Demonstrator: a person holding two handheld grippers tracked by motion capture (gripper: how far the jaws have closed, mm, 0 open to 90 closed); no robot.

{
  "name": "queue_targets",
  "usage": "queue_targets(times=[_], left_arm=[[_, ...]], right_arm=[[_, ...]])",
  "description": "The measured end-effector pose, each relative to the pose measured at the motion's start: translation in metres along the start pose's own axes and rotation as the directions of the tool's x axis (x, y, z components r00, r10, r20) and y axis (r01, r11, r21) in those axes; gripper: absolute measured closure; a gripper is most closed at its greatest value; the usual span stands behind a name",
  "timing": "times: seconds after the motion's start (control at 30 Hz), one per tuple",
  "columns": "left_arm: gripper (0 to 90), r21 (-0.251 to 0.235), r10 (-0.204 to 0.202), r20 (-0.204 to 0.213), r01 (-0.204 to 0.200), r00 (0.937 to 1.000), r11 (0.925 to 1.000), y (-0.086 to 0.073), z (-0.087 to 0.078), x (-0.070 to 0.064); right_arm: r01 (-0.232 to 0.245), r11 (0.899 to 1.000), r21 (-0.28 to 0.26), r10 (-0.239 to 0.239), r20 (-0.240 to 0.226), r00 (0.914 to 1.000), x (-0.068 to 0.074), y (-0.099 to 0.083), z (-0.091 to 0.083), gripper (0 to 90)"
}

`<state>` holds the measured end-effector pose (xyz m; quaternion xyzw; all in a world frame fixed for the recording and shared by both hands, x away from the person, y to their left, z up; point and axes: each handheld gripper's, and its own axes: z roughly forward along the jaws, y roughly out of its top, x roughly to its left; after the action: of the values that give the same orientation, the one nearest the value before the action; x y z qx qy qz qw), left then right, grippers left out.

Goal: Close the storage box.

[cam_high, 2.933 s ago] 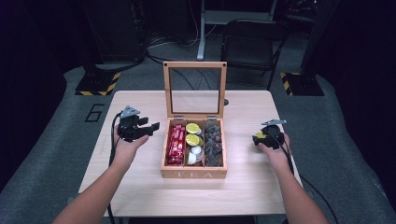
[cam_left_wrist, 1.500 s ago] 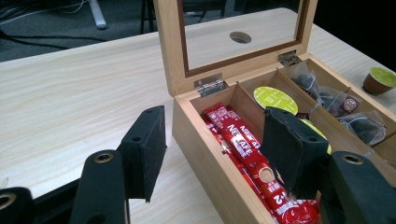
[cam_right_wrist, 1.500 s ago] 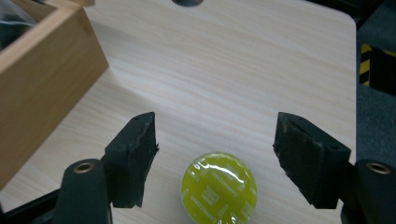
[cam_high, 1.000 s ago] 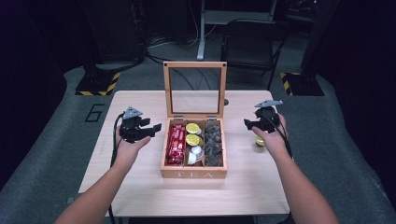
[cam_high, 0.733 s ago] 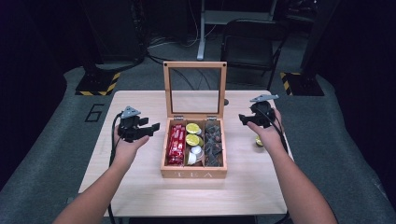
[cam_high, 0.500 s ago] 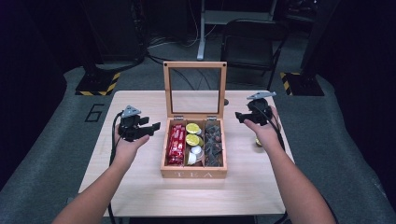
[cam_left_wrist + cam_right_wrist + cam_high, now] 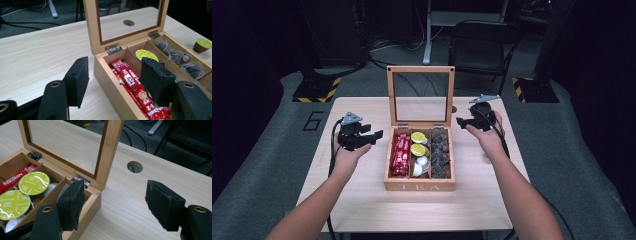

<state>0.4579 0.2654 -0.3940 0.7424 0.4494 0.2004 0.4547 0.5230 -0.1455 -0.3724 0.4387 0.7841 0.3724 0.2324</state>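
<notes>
A wooden tea box point(image 7: 419, 186) stands mid-table with its glass lid point(image 7: 420, 70) upright. It holds red coffee sticks point(image 7: 401, 152) on the left, green-topped capsules point(image 7: 417, 143) in the middle and dark tea bags point(image 7: 441, 152) on the right. My left gripper point(image 7: 373, 137) hovers open just left of the box, its jaws framing the box's left wall point(image 7: 115, 72). My right gripper point(image 7: 462, 122) is open beside the lid's right post point(image 7: 110, 150), one jaw over the box's back right corner point(image 7: 115, 192). One green-topped capsule point(image 7: 202, 44) sits on the table right of the box.
The light wood table point(image 7: 362, 200) has a round cable hole point(image 7: 134, 166) behind the lid. A black chair point(image 7: 482, 45) stands beyond the far edge. Grey floor with hazard-striped marks point(image 7: 314, 92) surrounds the table.
My right gripper has lifted from the capsule near the table's right edge and moved forward and left to the lid's right side. The left gripper has stayed put.
</notes>
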Motion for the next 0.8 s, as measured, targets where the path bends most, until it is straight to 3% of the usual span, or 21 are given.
queue_targets(times=[0.5, 0.63, 0.8], left_arm=[[40.3, -0.007, 0.004, 0.007, -0.004, 1.0, 1.0, 0.0, -0.002, -0.002], [40.3, -0.006, 0.007, 0.011, -0.007, 0.9999, 1.0, 0.0, 0.0, -0.001], [40.3, -0.008, -0.002, 0.008, 0.002, 1.0, 1.0, -0.002, 0.0, 0.002]], right_arm=[[0.002, 1.0, -0.019, -0.003, -0.018, 0.9998, 0.019, 0.019, 0.019, 31.6], [0.018, 1.0, -0.013, -0.018, -0.019, 0.9997, 0.02, 0.021, 0.022, 31.6], [-0.005, 1.0, -0.001, 0.005, -0.014, 0.9999, 0.019, 0.027, 0.029, 31.3]])
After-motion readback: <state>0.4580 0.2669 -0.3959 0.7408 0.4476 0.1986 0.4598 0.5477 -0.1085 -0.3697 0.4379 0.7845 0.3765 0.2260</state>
